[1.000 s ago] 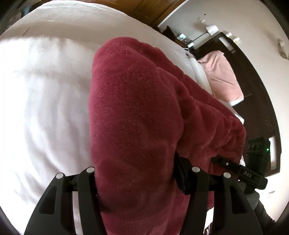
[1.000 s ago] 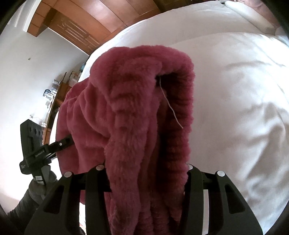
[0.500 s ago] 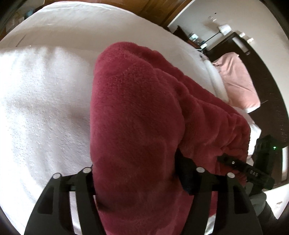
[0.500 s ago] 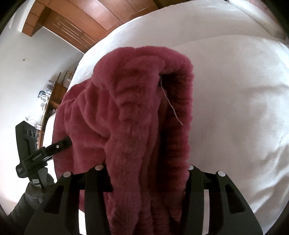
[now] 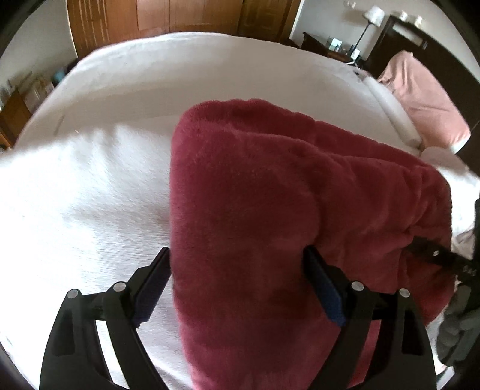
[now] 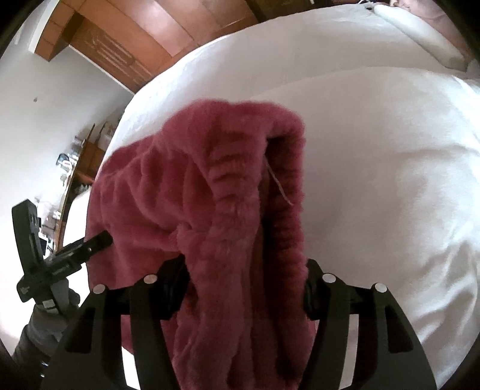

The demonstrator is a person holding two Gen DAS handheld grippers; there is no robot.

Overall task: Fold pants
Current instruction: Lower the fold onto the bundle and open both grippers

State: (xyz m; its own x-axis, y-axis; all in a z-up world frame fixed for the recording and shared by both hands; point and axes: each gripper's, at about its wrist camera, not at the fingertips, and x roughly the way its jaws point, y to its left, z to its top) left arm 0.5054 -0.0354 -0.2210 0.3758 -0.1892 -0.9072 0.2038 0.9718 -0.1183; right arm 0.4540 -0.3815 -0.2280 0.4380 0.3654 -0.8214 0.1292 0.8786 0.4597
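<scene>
Left wrist view: the left gripper [image 5: 237,279] has its jaws parted about as wide as the thick fold of the pants [image 5: 270,216] between them; whether the blue-lined pads [image 5: 150,288] truly press the plush I cannot tell.
Pants position: dark red fleece, held in the air over the white bed [image 5: 90,186], strung between both grippers.
Right of the pants: a pink cover [image 5: 423,99] at the bed's far end and a lamp [image 5: 372,15] beyond it.
Right wrist view: the right gripper [image 6: 244,282] has its jaws closed onto a bunched, ribbed edge of the pants [image 6: 210,195], likely the waistband.
Loose thread: a pale strand [image 6: 279,186] hangs from the fleece just above the right jaws.
Risk, left side: thick slippery pile in a wide grip may slide out, dropping that corner onto the bed.
Risk, right side: the bunched grab could set a crooked, lumpy crease when laid down.
Risk, thread: it might snag on a finger.
Writing: small white marks on the other gripper's body in each view, too blurred to read.
</scene>
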